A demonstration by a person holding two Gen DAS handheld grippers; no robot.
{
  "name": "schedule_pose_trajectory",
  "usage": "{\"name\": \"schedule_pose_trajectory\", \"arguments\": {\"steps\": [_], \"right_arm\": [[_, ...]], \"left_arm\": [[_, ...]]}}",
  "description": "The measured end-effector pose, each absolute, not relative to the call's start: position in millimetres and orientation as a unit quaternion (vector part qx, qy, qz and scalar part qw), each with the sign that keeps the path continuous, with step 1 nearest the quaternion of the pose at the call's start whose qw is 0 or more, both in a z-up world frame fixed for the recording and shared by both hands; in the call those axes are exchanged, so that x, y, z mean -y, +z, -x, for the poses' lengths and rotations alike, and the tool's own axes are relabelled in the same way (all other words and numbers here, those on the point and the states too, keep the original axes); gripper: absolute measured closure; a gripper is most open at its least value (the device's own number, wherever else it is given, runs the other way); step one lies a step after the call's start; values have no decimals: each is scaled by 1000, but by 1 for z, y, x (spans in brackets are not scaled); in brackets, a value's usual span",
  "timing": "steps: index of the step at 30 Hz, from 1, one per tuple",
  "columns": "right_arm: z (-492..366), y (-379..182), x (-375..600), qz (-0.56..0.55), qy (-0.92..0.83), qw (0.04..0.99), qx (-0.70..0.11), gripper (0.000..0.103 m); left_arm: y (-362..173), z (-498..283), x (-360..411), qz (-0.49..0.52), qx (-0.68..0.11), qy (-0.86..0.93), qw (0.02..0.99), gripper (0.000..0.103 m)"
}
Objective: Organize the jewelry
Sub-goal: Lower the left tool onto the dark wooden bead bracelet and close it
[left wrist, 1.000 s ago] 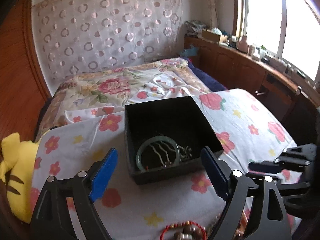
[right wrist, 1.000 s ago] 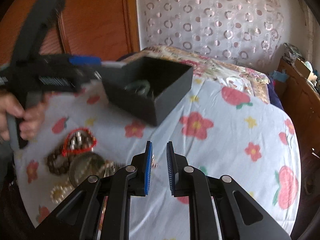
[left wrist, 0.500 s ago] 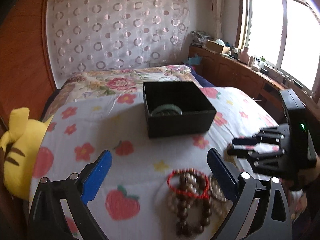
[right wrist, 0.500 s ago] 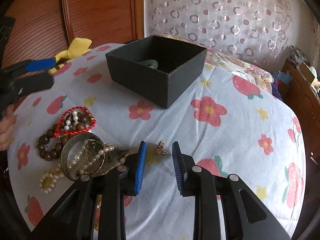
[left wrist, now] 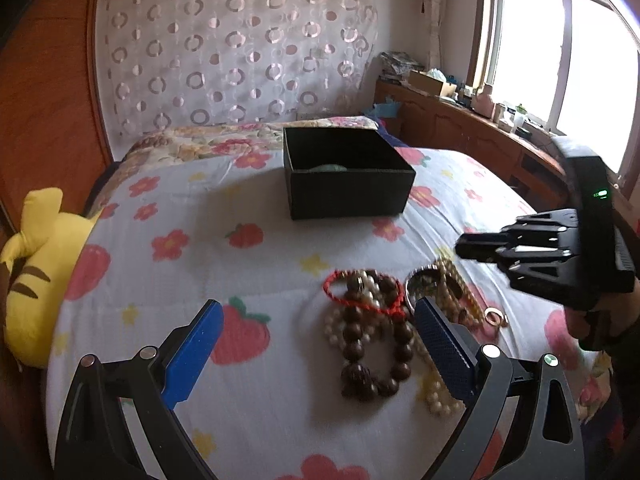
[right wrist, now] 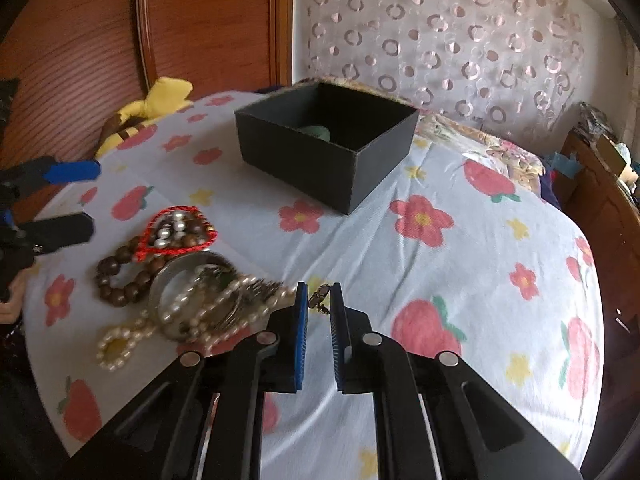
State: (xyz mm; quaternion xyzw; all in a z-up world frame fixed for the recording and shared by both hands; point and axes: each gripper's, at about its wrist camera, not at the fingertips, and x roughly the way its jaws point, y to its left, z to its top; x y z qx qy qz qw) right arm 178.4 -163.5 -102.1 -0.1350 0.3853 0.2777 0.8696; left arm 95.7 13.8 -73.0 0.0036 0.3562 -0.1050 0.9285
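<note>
- Right gripper (right wrist: 319, 300), jaws nearly closed, straddles a small gold ring (right wrist: 320, 296) on the bedspread (right wrist: 400, 264)
- Left gripper (left wrist: 316, 344) gapes wide, empty, above the bracelets (left wrist: 372, 320)
- Black box (left wrist: 348, 176) sits beyond

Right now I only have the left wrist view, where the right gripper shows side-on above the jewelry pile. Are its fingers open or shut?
Observer: The right gripper is open, with only a narrow gap between its blue pads.
Reviewer: Is anything in that gap?
Observer: A small gold trinket lies on the bedspread at the tips, in line with the gap. I cannot tell whether the pads touch it.
Reviewer: Is the silver bangle free to lift?
Observer: Probably not: a pearl strand runs through the silver bangle and over its rim.
</note>
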Motion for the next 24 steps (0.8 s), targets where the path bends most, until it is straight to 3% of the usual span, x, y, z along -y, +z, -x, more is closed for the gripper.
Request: {"name": "schedule_pose_trajectory", "arguments": {"steps": [10,11,13,18,24], "right_arm": [[-131,-99,192,95,277,880,-373,91],[-127,-99,194,91,277,881,-374,91],[-122,-101,194,91,275,881,-374,91],[-115,-105,191,90,275,881,-374,91],[-115,-109,191,80,275,882,-375,91]], "left_arm": [[-92,-72,-10,-11,-378,-120,918,12],[-93,-70,-10,-9,-379,-125,917,16],[-96,-67,-11,-6,-388,-132,912,34],[-98,-67,-10,1,-399,-150,905,66],[-101,-79,-4,-4,-409,-153,899,74]]}}
